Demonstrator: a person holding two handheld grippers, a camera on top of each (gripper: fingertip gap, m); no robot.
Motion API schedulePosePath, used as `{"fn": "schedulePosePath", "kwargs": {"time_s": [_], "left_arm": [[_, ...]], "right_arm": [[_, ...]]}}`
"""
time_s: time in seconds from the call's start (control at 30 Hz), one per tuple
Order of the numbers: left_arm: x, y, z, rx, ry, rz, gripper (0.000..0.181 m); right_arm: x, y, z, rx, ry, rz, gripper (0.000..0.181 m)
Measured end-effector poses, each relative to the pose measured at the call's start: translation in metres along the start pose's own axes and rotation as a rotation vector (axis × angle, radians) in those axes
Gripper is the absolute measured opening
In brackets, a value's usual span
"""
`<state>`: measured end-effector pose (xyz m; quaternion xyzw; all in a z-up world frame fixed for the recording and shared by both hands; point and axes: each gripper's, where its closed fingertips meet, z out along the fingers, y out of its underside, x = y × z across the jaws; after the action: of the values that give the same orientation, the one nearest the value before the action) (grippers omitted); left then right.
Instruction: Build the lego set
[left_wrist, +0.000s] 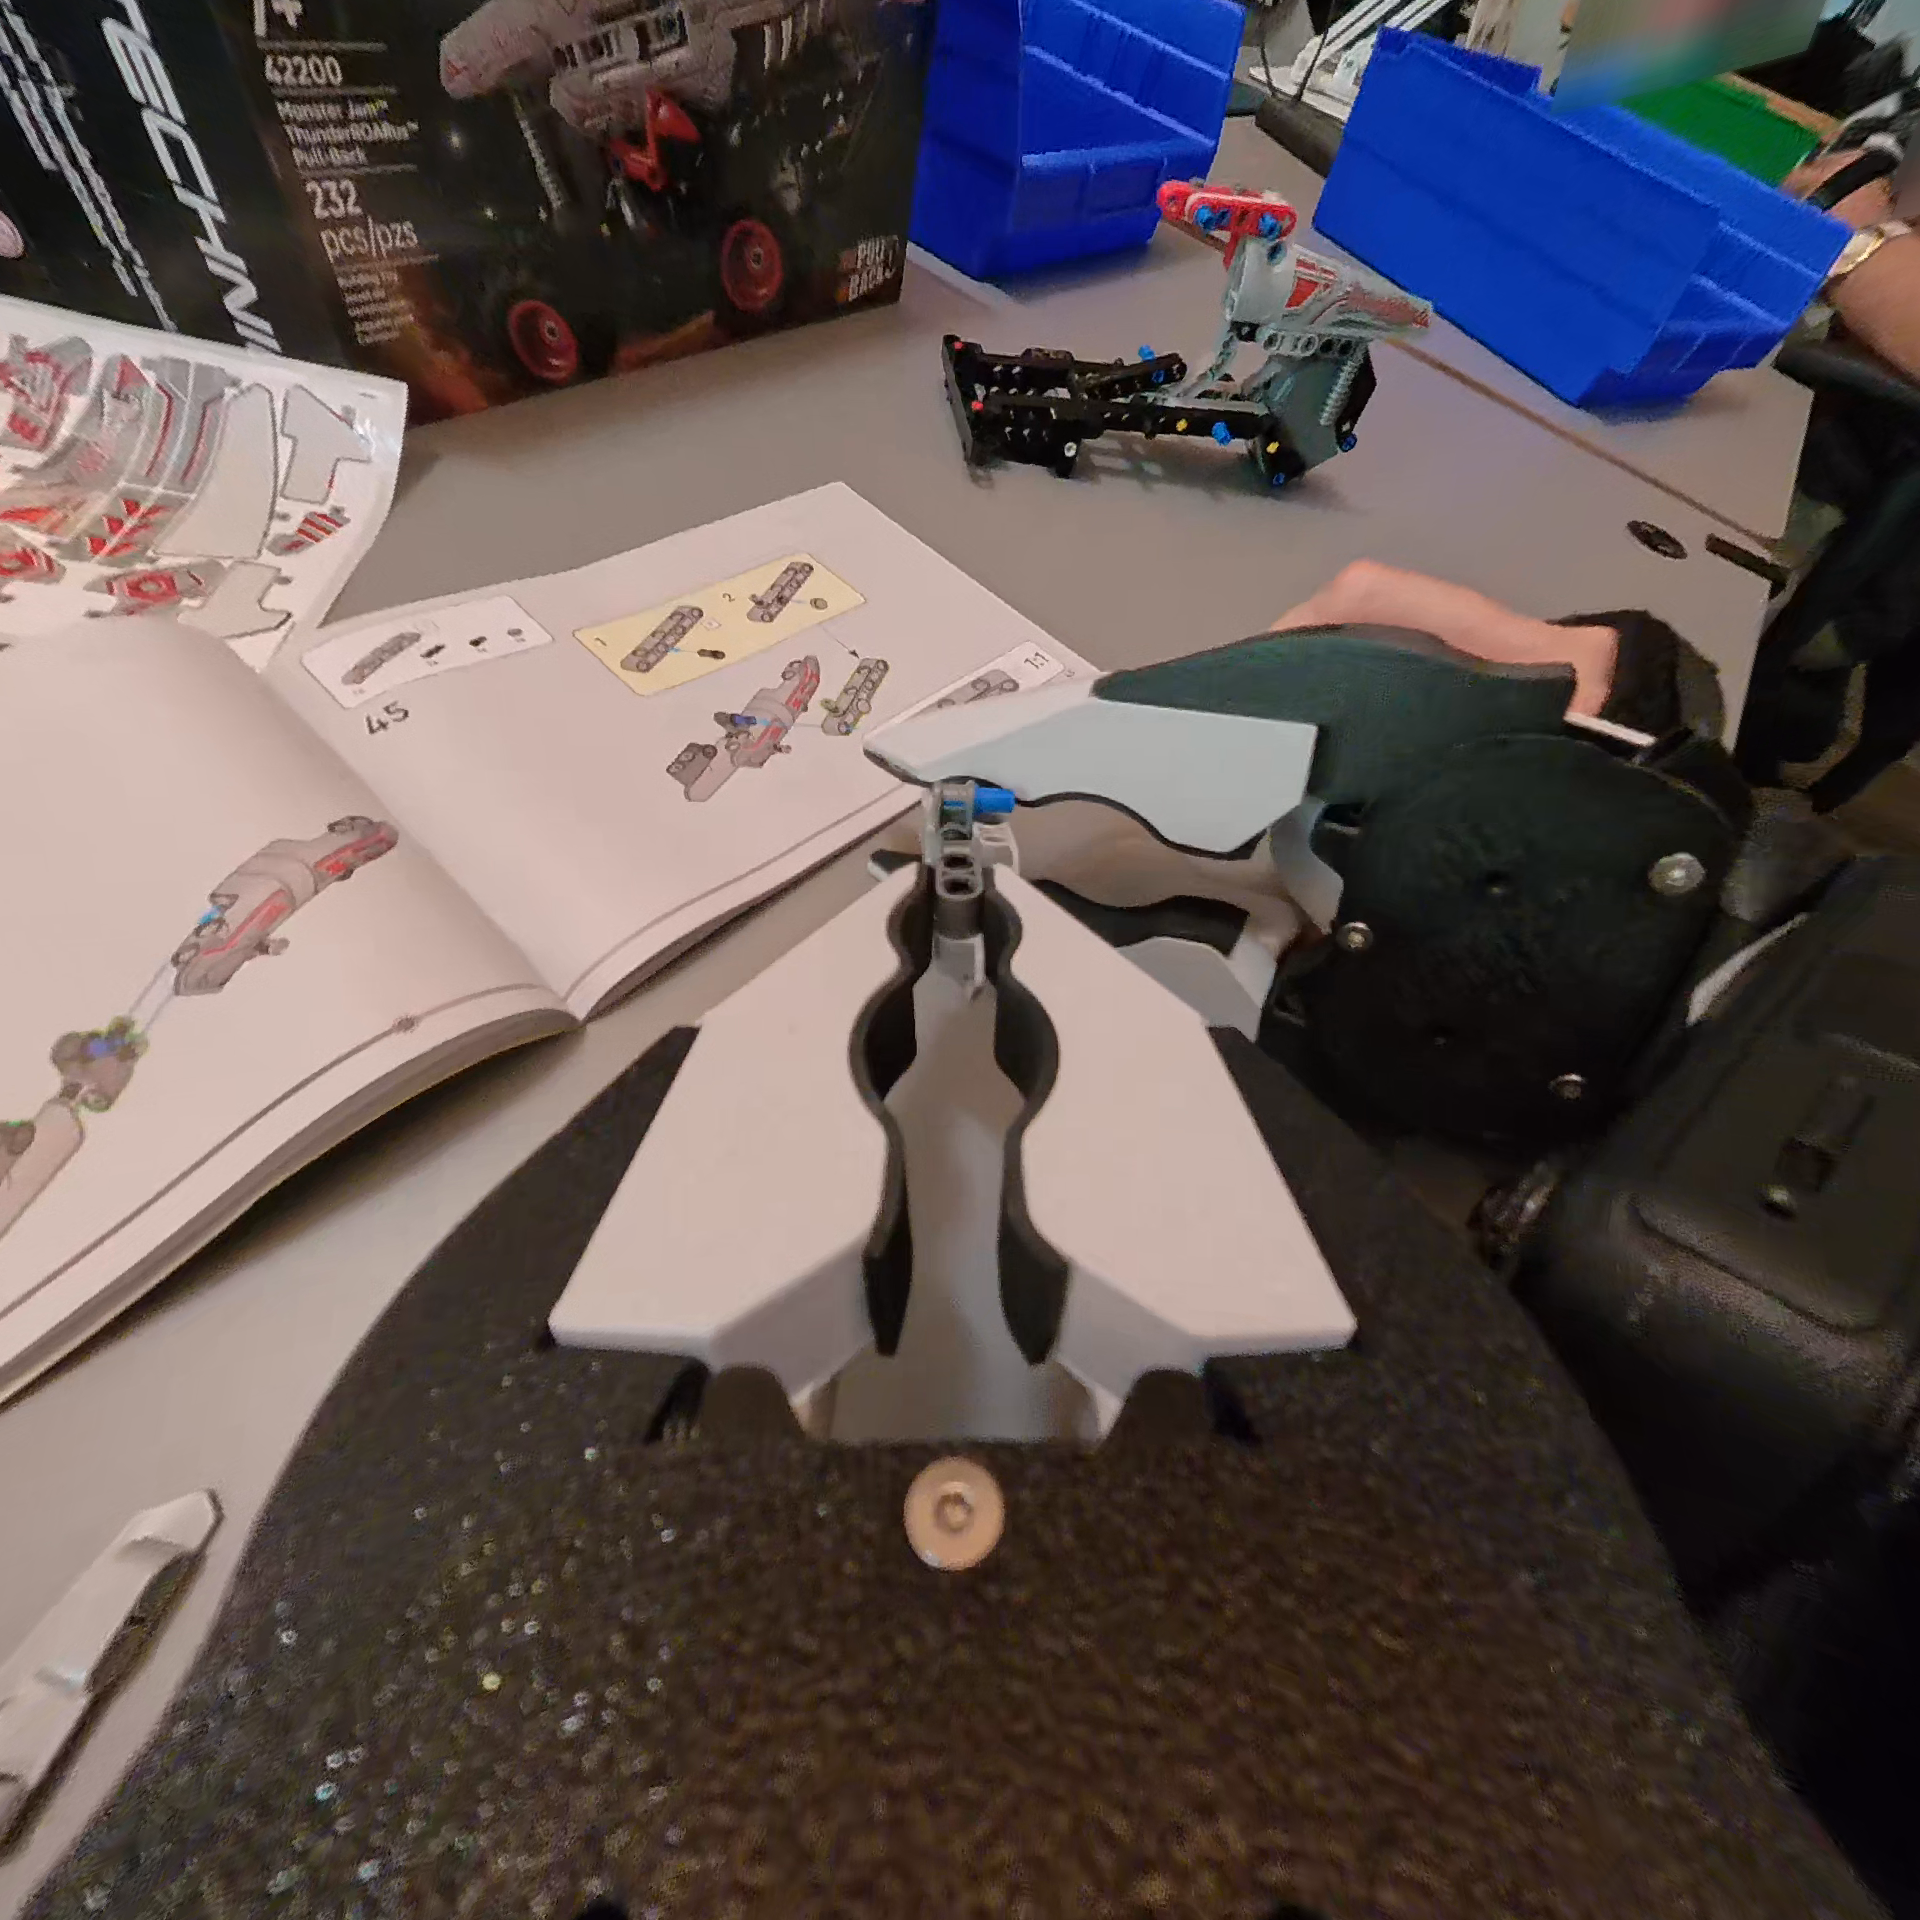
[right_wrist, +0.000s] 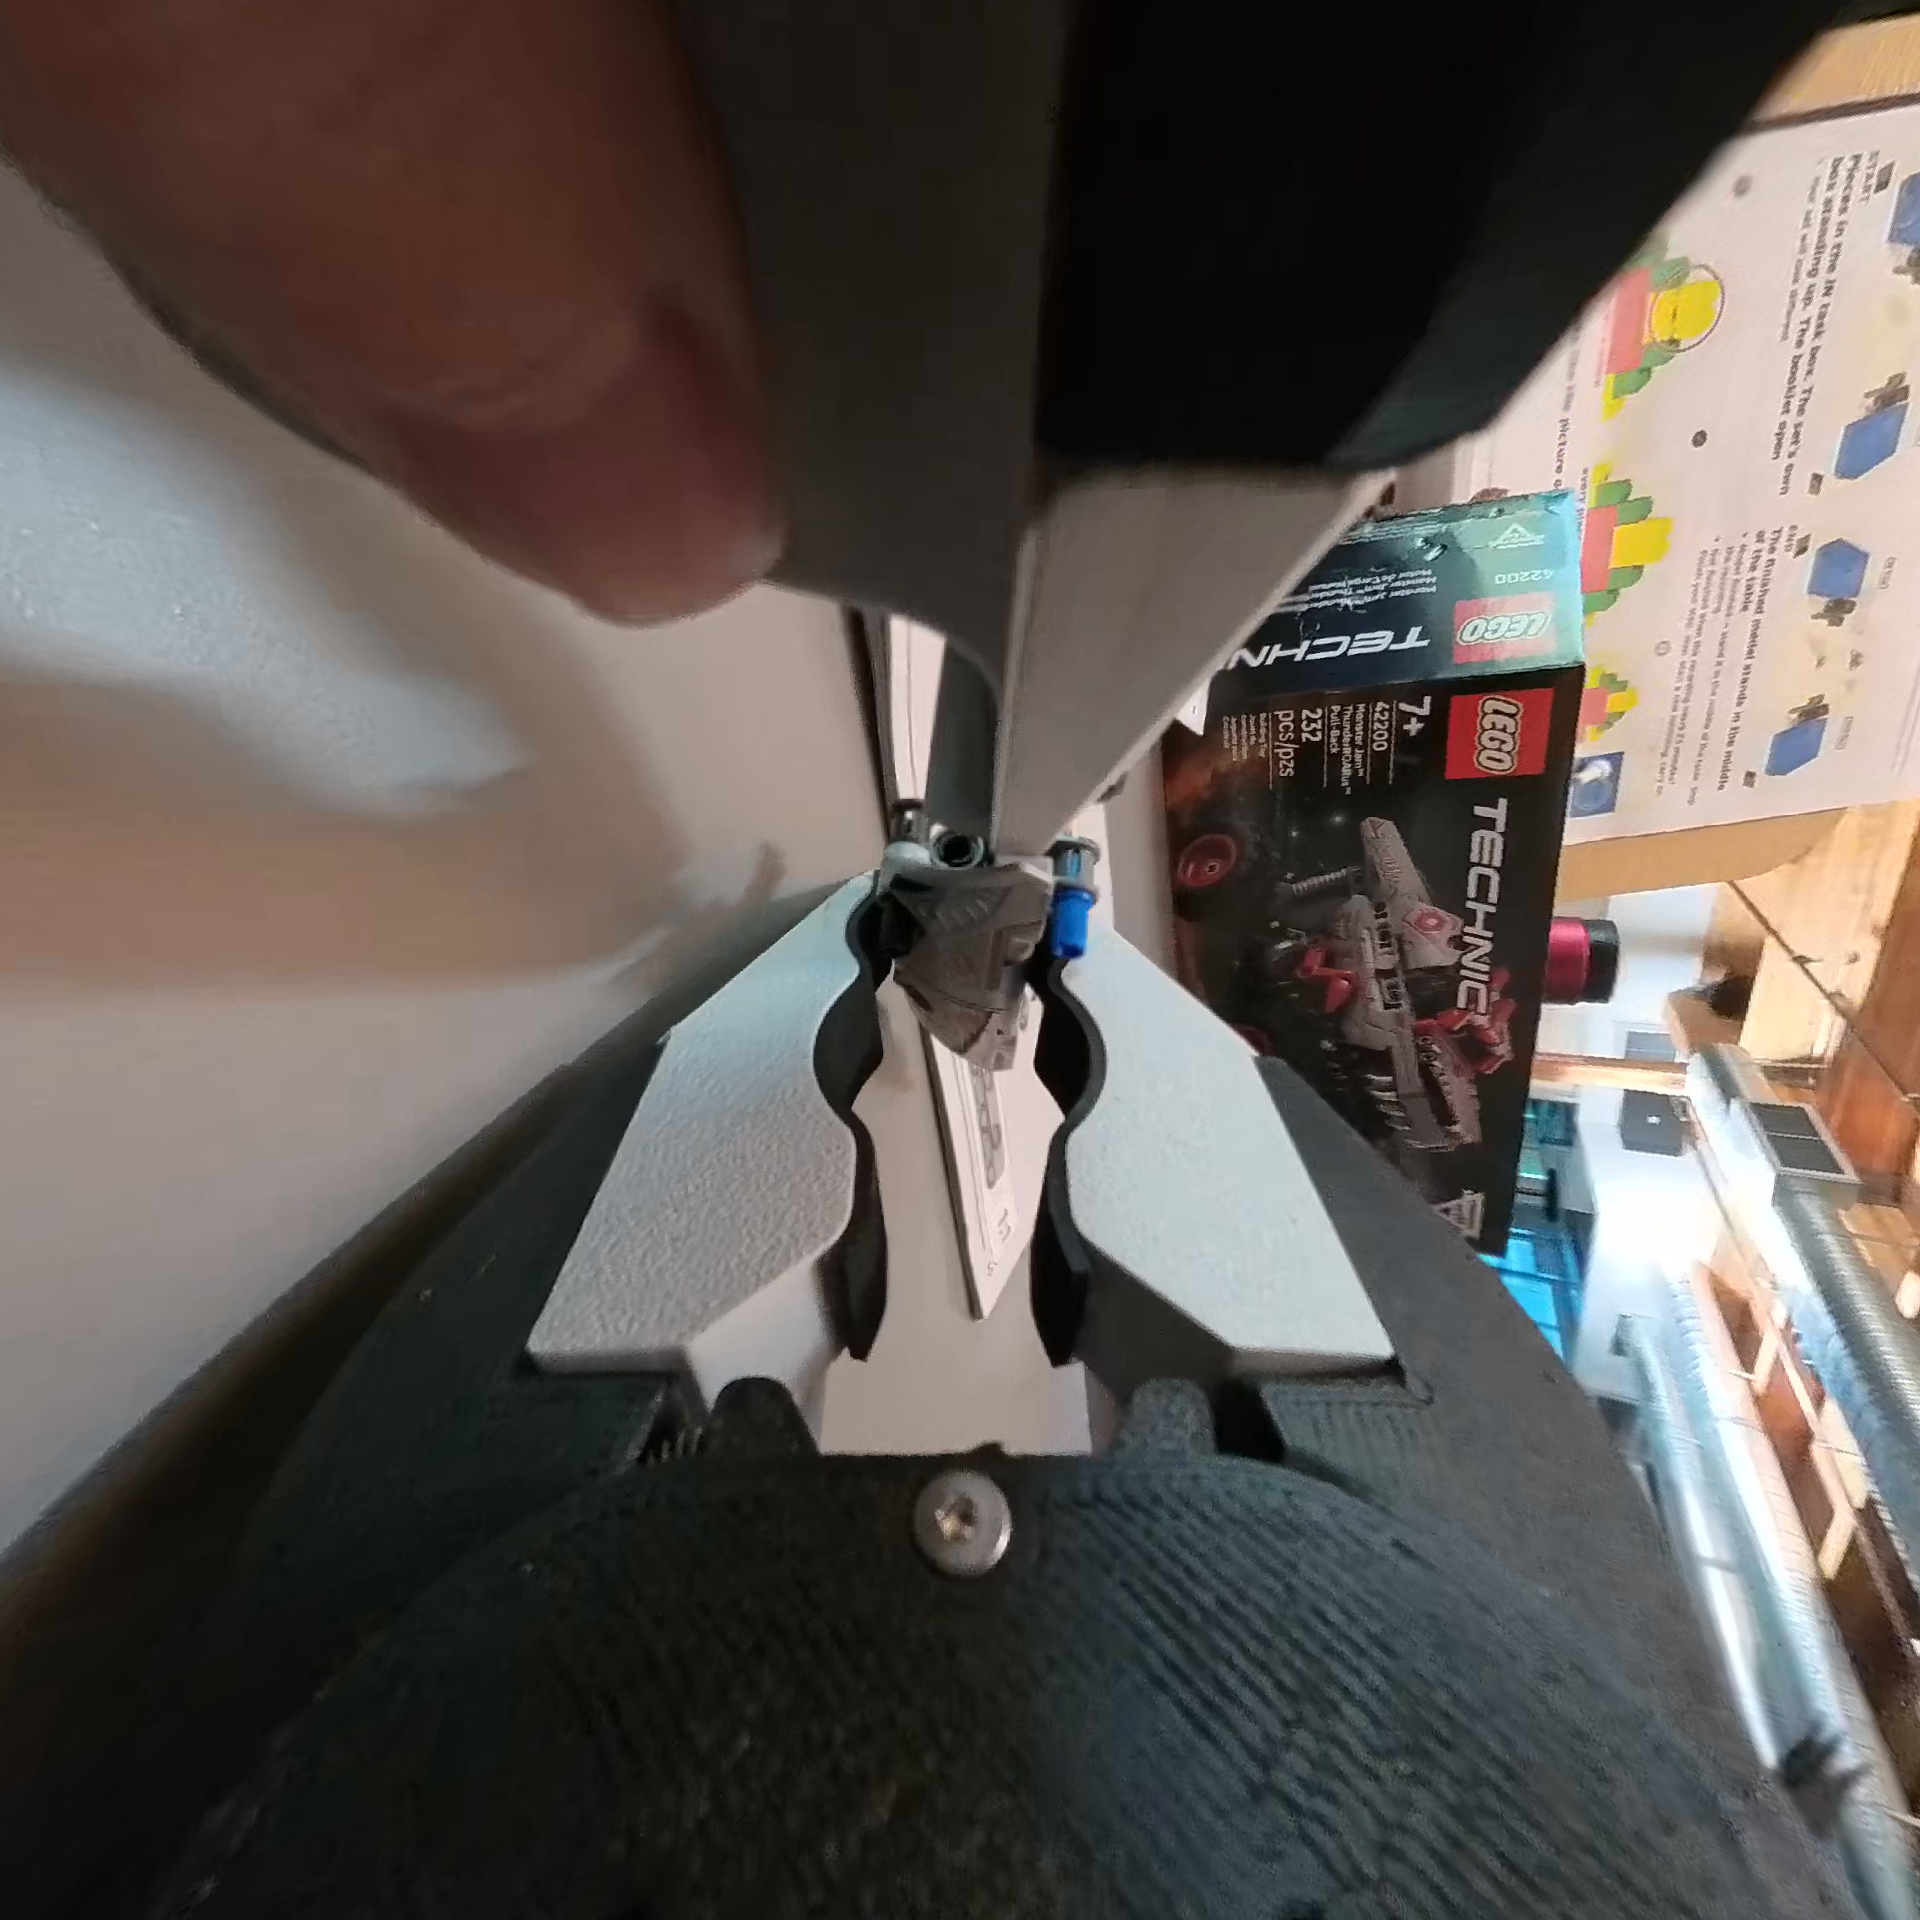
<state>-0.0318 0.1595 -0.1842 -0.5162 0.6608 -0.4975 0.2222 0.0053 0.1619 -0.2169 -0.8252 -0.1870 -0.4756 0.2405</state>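
Pinching grey lego piece upright, left tongs; blue pin rightward.

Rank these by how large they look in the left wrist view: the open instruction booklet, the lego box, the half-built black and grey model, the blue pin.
1. Instruction booklet, though it lies nearest the camera.
2. Lego box, cut off by the frame's edge.
3. Half-built model.
4. Blue pin.

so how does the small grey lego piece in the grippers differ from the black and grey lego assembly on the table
The small grey lego piece is pinched between both grippers in the air; the black and grey lego assembly rests untouched on the grey table. The piece is a few parts; the assembly is far larger, with red parts. Both carry blue pins.
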Motion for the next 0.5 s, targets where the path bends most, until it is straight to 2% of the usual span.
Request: {"fn": "schedulePosePath", "kwargs": {"time_s": [0.03, 0.13, 0.33, 0.5], "left_arm": [[0.000, 0.000, 0.000, -0.002, -0.004, 0.015, 0.006], [0.000, 0.001, 0.000, -0.006, 0.017, -0.006, 0.006], [-0.006, -0.006, 0.001, 0.028, 0.003, -0.026, 0.005], [-0.007, -0.006, 0.002, 0.022, -0.009, -0.011, 0.005]], "right_arm": [[0.000, 0.000, 0.001, 0.002, -0.003, 0.009, 0.025], [0.000, 0.001, 0.002, -0.013, 0.011, -0.009, 0.025], [0.002, -0.001, 0.007, 0.037, -0.038, 0.120, 0.026], [0.006, 0.002, 0.011, 0.022, -0.020, 0.125, 0.026]]}}
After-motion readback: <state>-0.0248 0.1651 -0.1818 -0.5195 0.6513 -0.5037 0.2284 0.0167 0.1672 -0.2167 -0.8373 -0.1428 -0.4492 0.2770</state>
